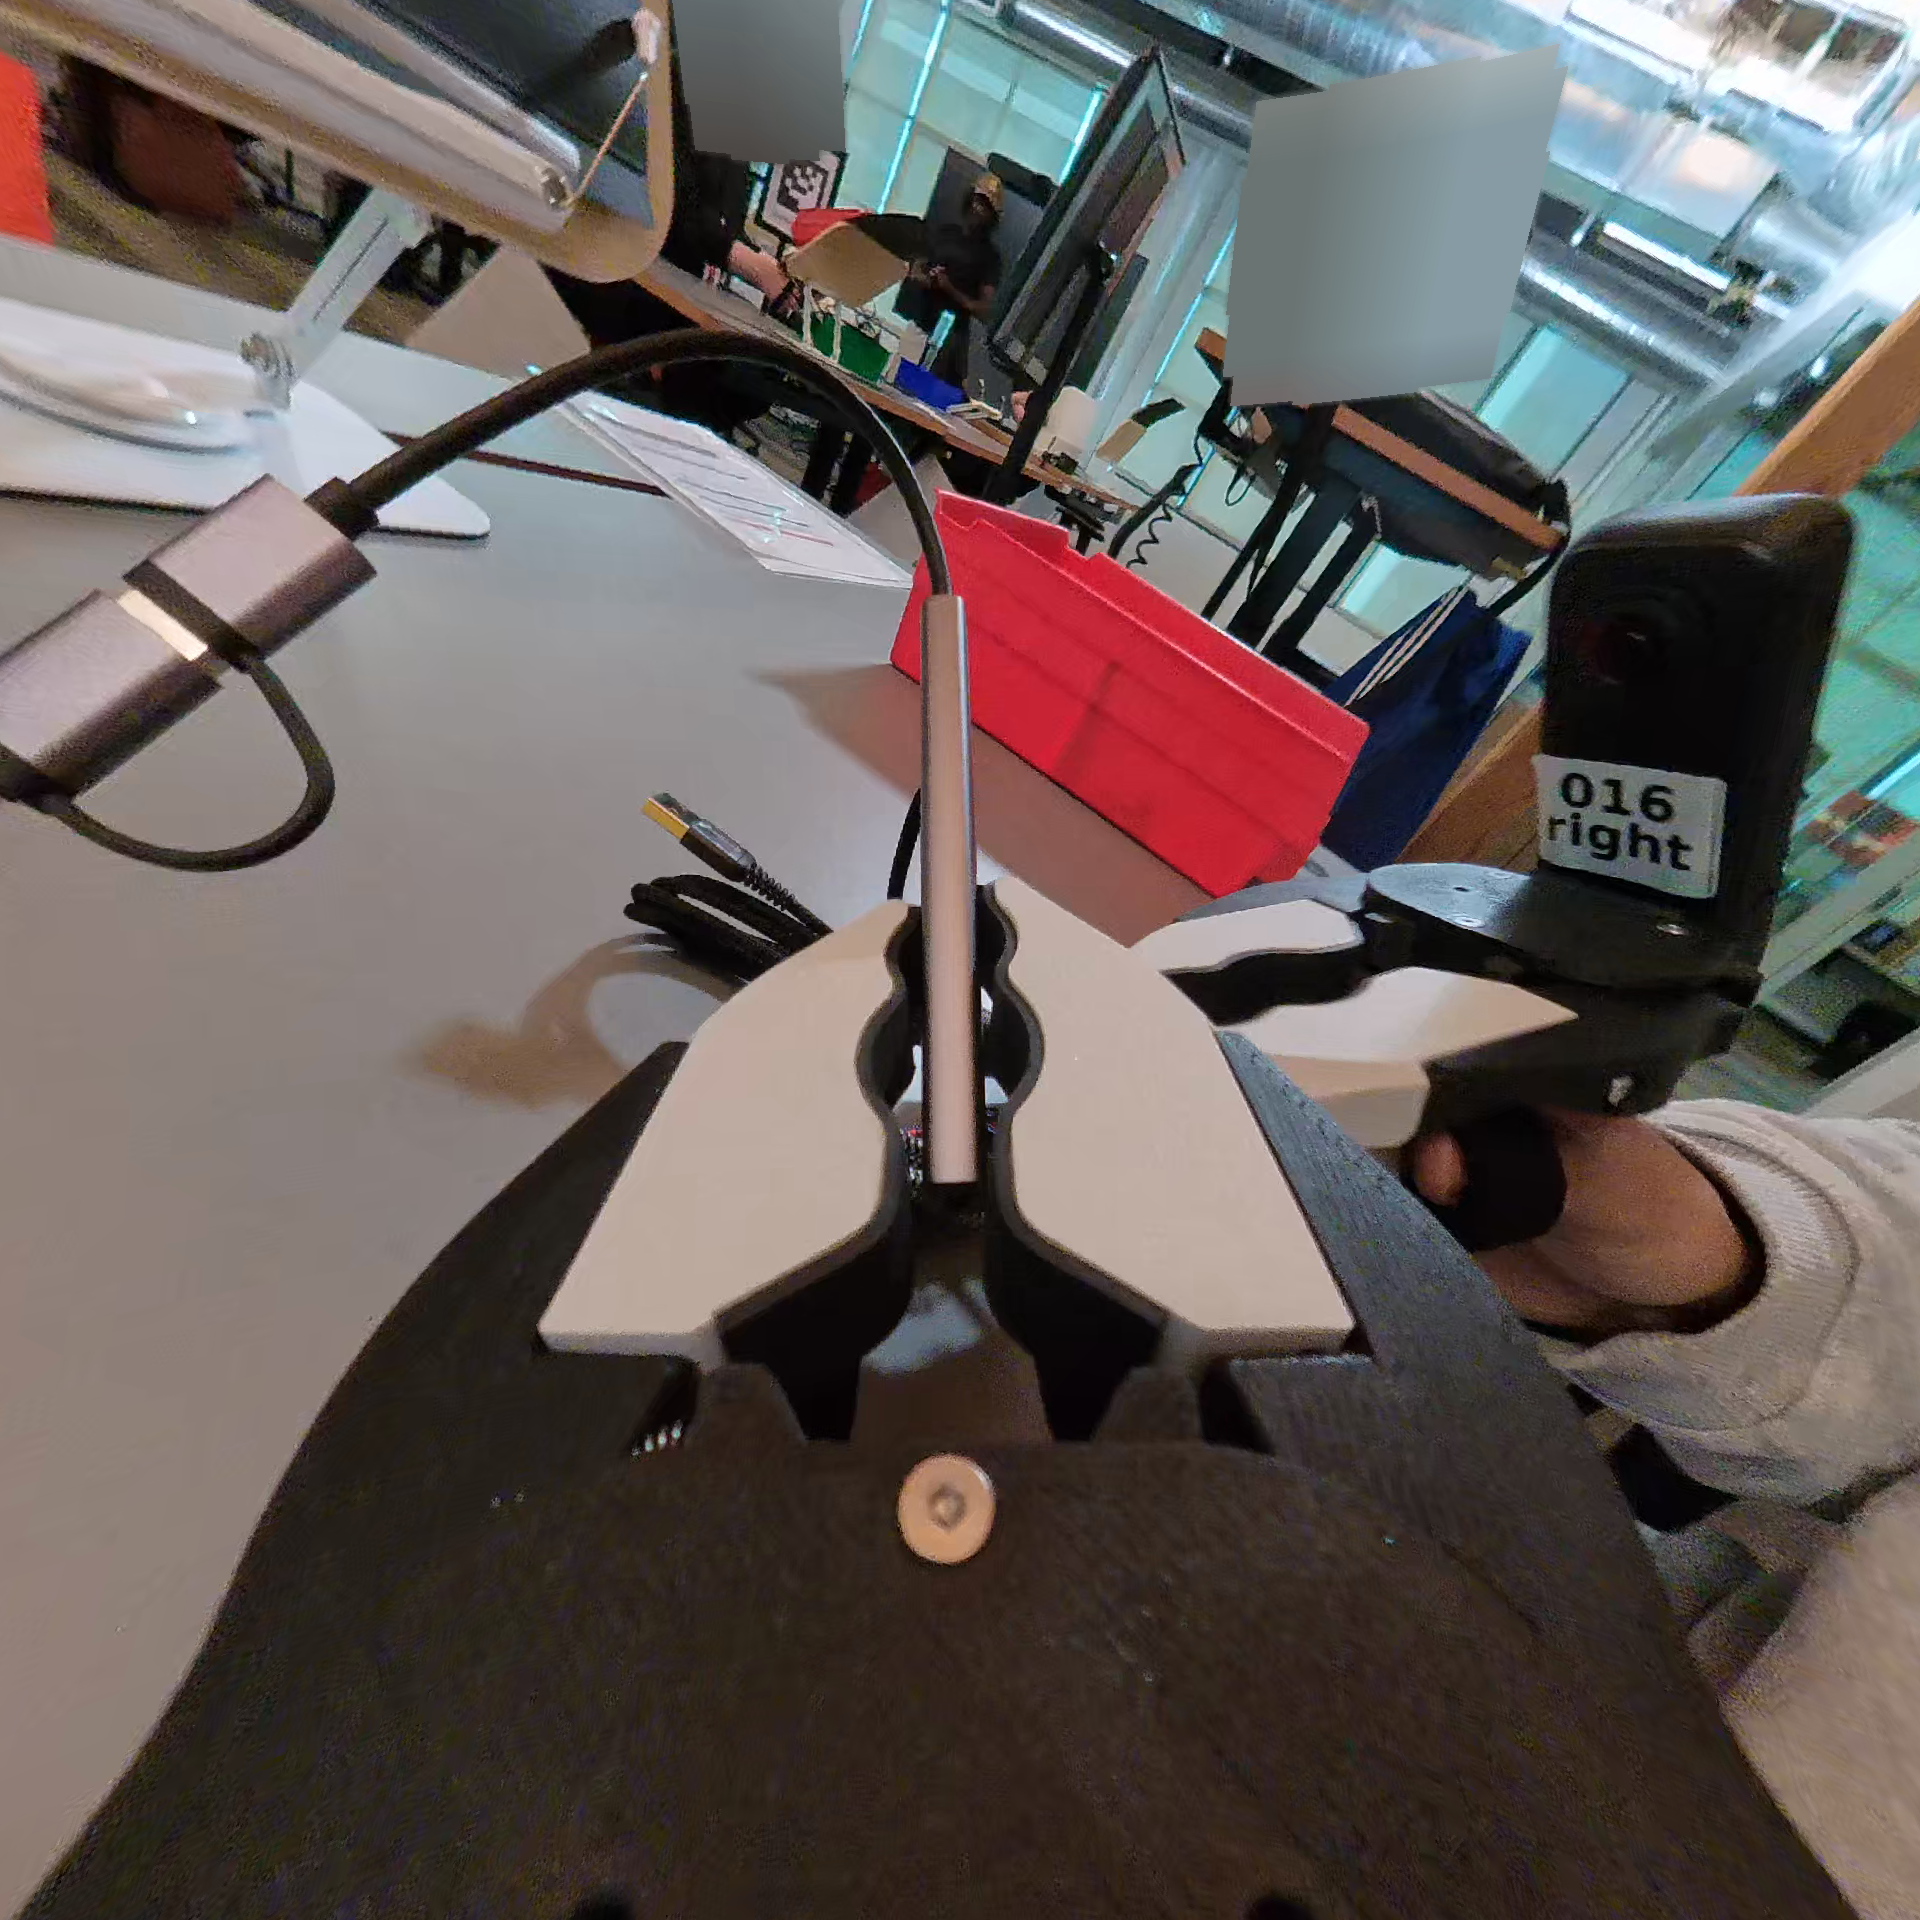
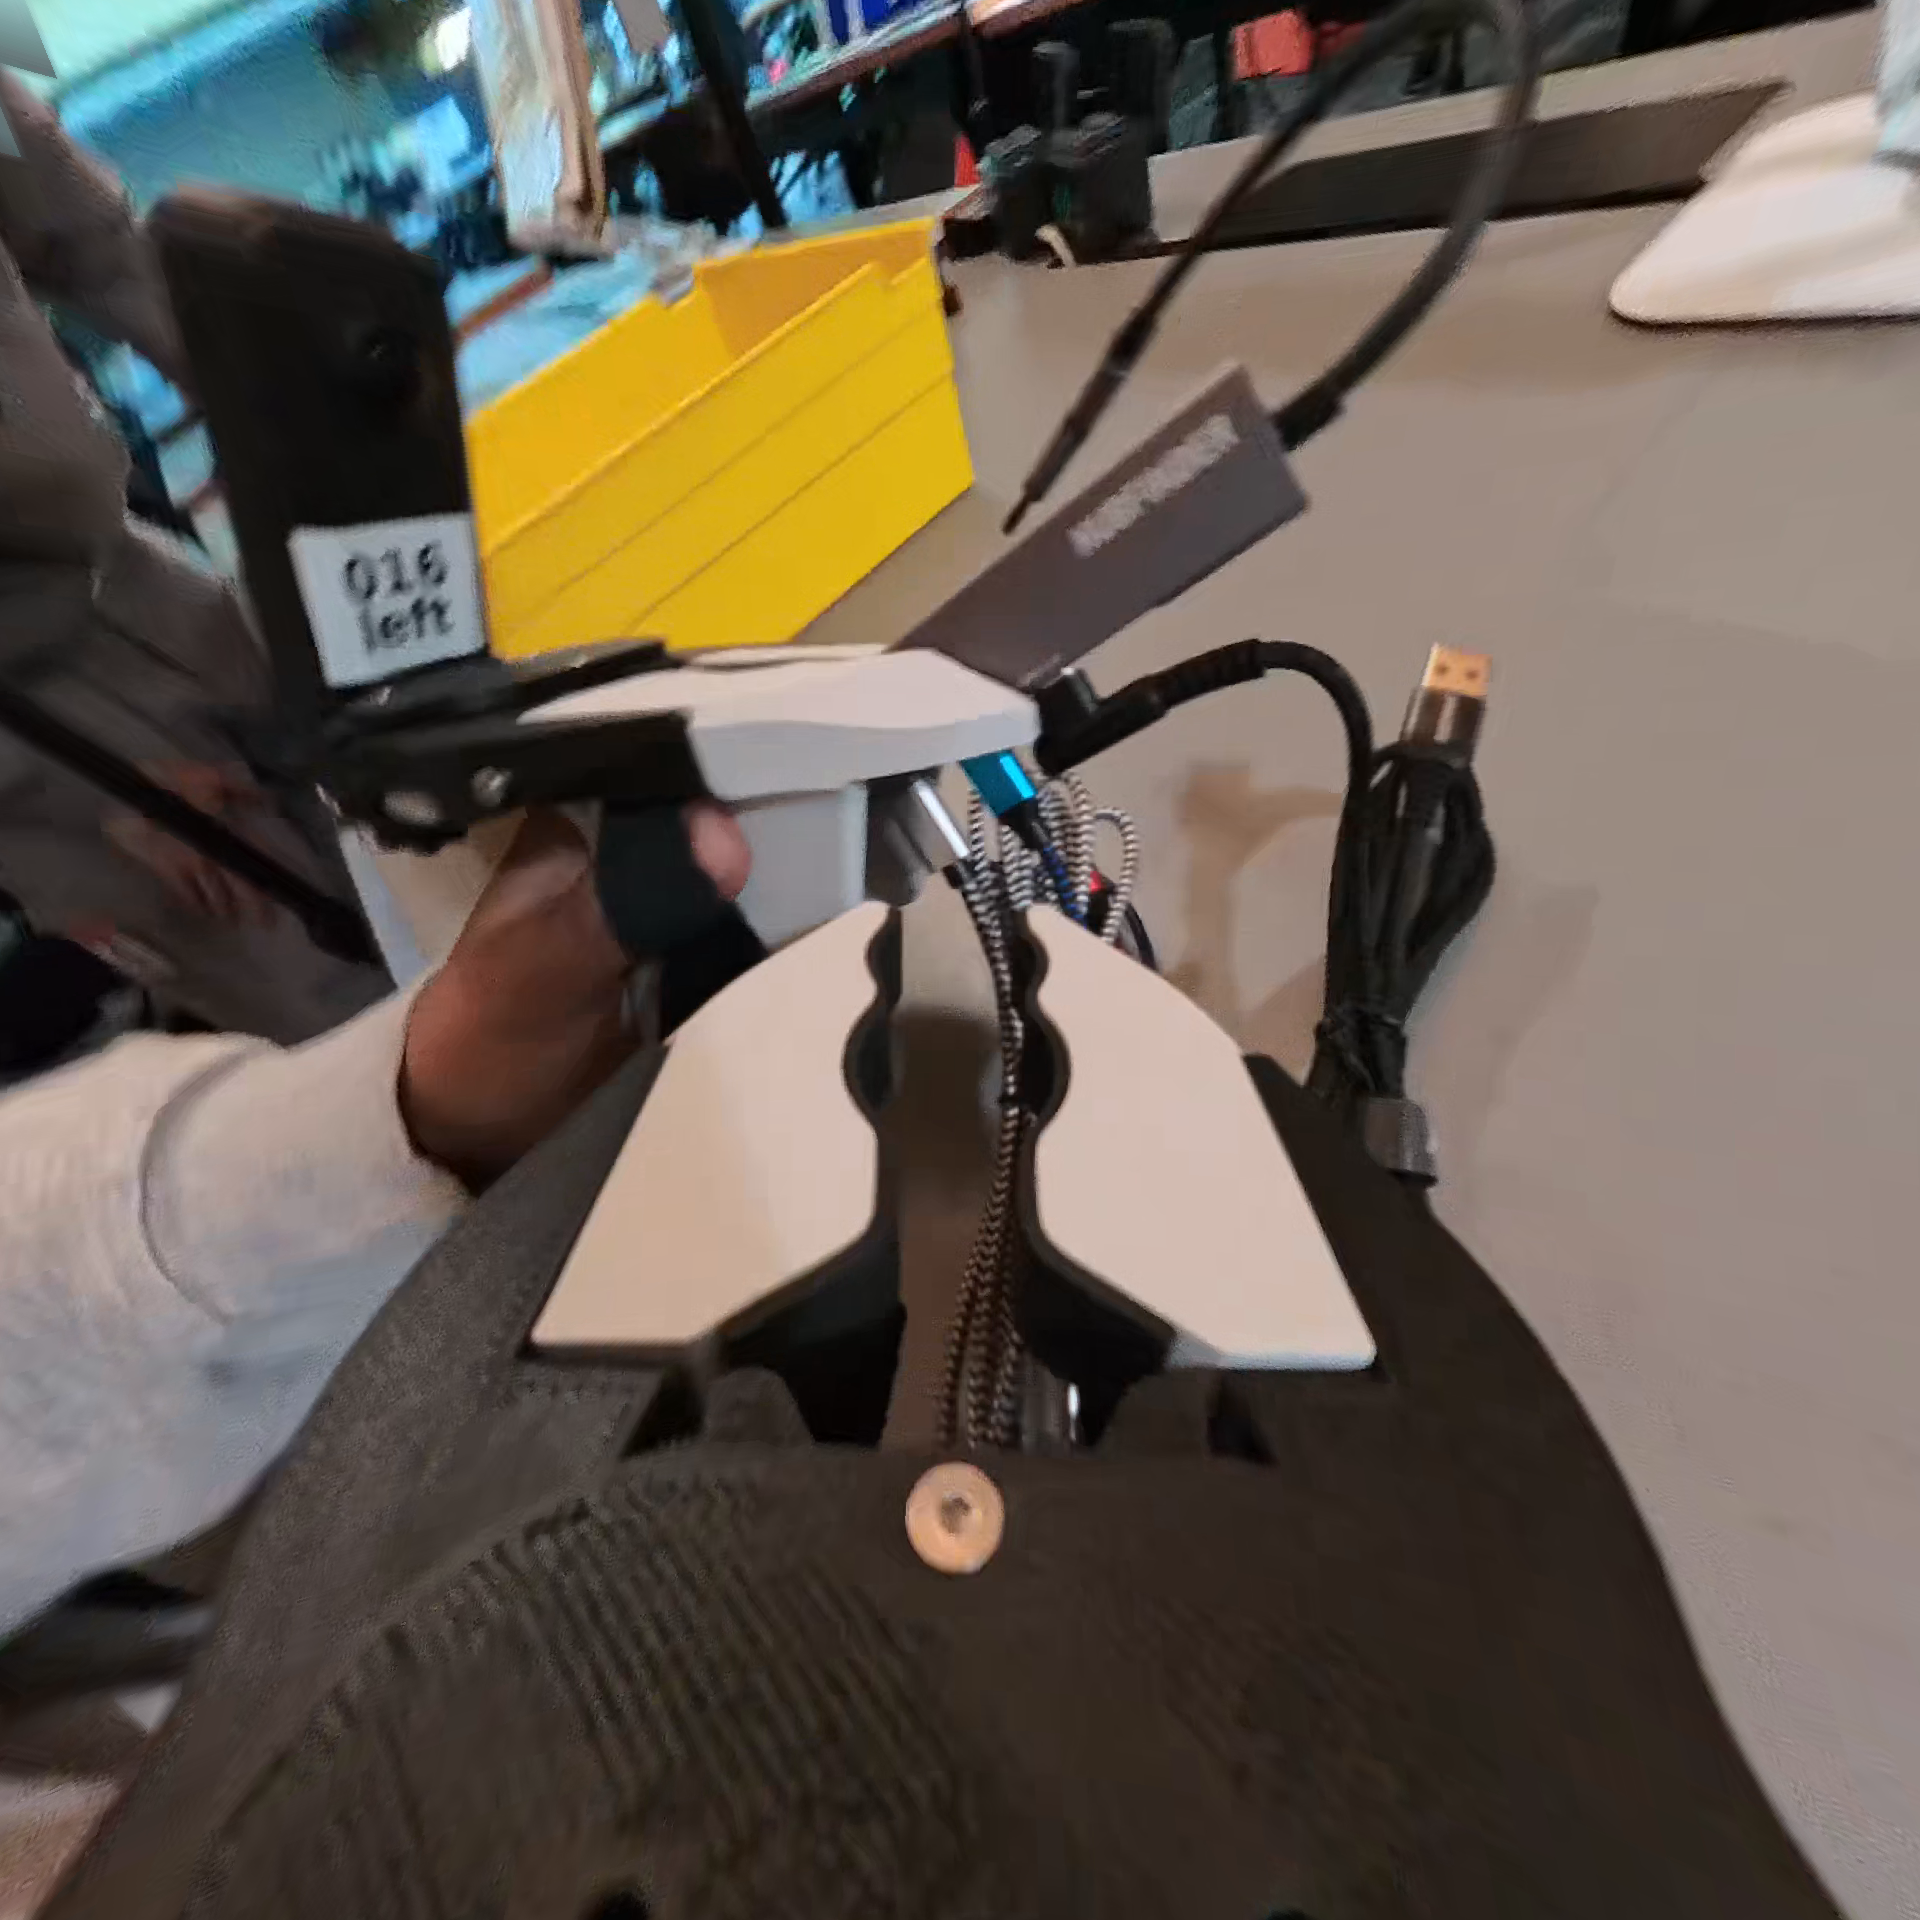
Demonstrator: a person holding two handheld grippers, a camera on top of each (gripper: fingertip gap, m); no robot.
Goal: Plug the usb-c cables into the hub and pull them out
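Observation:
My left gripper [image 1: 948, 906] is shut on the grey USB hub [image 1: 948, 831], seen edge-on and held above the table. The hub's own black lead [image 1: 644, 364] arcs left to a grey plug with an adapter [image 1: 208, 613]. In the right wrist view the hub [image 2: 1143, 530] sticks out of the left gripper [image 2: 904, 774]. A black cable plug [image 2: 1101, 707], a blue plug [image 2: 997, 784] and a silver plug [image 2: 935, 821] sit at its near edge. My right gripper [image 2: 958, 920] is open, with a braided cable [image 2: 997, 1143] running between its fingers. It also shows in the left wrist view [image 1: 1195, 982].
A red bin [image 1: 1122, 707] stands behind the hub. A yellow bin [image 2: 727, 447] stands on the other side. A bundled black cable with a gold plug [image 2: 1444, 686] lies on the grey table [image 2: 1610, 935]. A white monitor stand [image 1: 343, 457] and a paper sheet [image 1: 727, 488] lie farther back. The tips of both grippers are at nearly the same place.

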